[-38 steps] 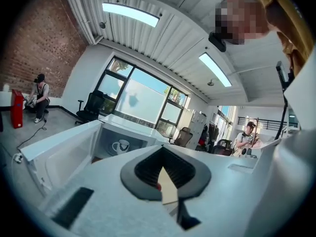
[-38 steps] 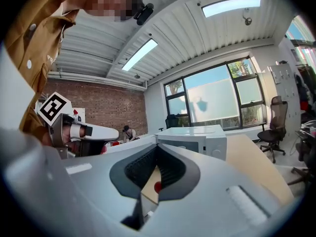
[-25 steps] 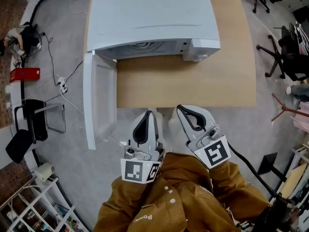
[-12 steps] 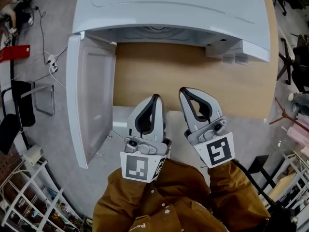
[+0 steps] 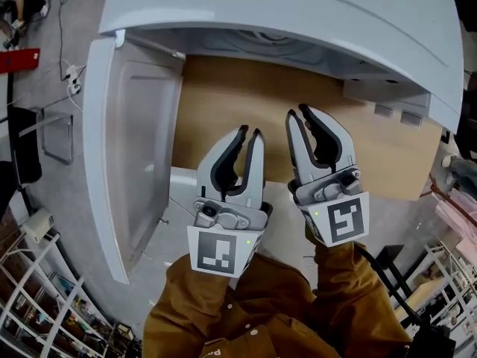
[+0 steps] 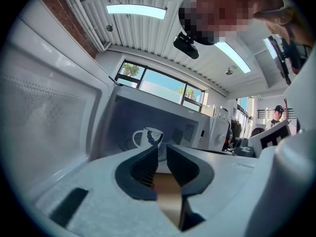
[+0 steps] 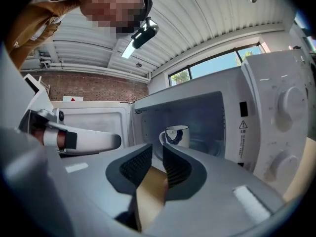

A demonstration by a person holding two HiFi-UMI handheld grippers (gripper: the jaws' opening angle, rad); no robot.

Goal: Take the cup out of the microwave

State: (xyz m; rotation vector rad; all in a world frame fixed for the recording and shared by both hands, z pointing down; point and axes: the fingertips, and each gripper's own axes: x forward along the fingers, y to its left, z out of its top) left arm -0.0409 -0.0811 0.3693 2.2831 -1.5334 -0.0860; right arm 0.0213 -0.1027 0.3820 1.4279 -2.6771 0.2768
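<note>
Inside the microwave [image 5: 298,13] the cup [image 7: 177,135] stands upright, its handle to the left in both gripper views. The door [image 5: 127,148] hangs wide open on the left. The 2 tongs hover side by side over the desk [image 5: 246,99], in front of the opening and pointing at the cup. The left tongs [image 5: 250,133] stand slightly apart with nothing between them. The right tongs [image 5: 298,113] are opening, showing a narrow gap, and are also empty.

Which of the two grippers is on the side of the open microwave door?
The left gripper: it is on the side of the swung-open door, while the right gripper, jaws opening with nothing between them, is toward the control panel side.
</note>
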